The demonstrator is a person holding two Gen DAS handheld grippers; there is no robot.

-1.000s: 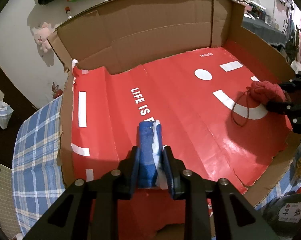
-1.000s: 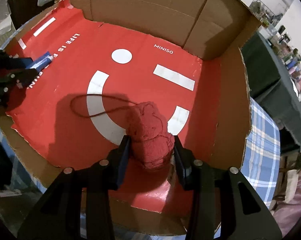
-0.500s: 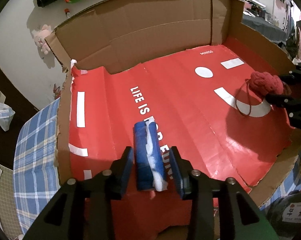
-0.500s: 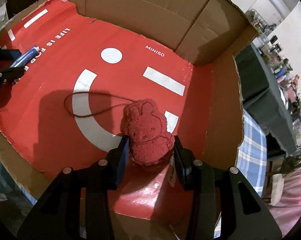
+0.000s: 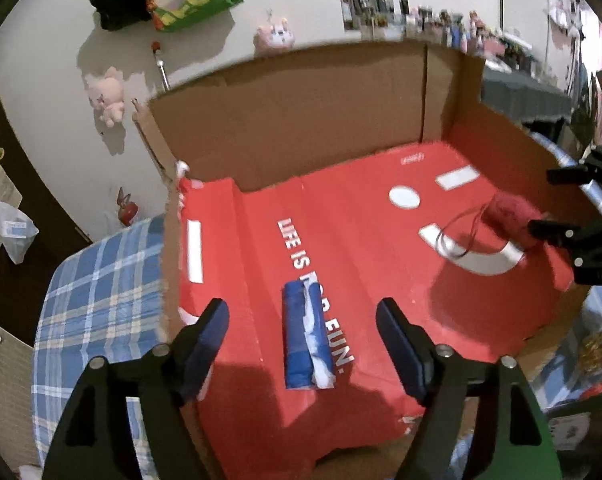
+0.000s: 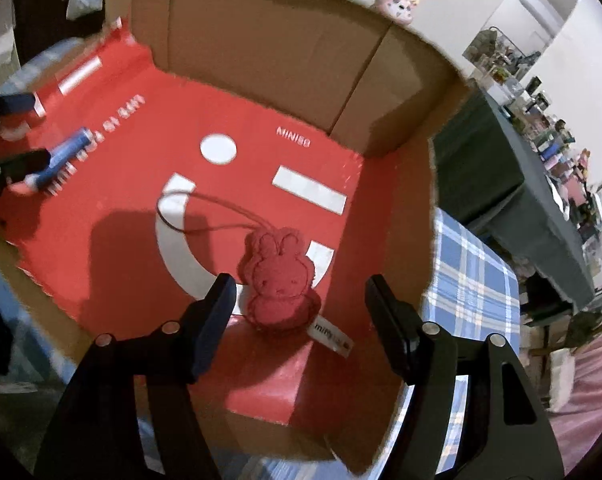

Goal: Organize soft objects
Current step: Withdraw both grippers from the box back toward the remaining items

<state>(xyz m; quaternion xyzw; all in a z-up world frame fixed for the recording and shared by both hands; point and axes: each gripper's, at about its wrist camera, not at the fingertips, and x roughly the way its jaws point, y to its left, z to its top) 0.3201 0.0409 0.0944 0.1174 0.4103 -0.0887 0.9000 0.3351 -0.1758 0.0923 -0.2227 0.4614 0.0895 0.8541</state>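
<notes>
A blue and white rolled cloth lies on the red floor of an open cardboard box. My left gripper is open, its jaws wide apart on either side of the roll, not touching it. A red rabbit-shaped plush with a white tag and a dark loop cord lies flat on the box floor. My right gripper is open around it, not touching. The plush and right gripper also show at the right of the left wrist view; the roll shows at the left of the right wrist view.
The box has tall brown walls at the back and sits on a blue plaid cloth. Plush toys hang on the wall behind. A dark table with clutter stands to the right.
Both grippers have opened wide and let go. The blue roll and the red plush now lie on the box floor. Both grippers have pulled back and up slightly.
</notes>
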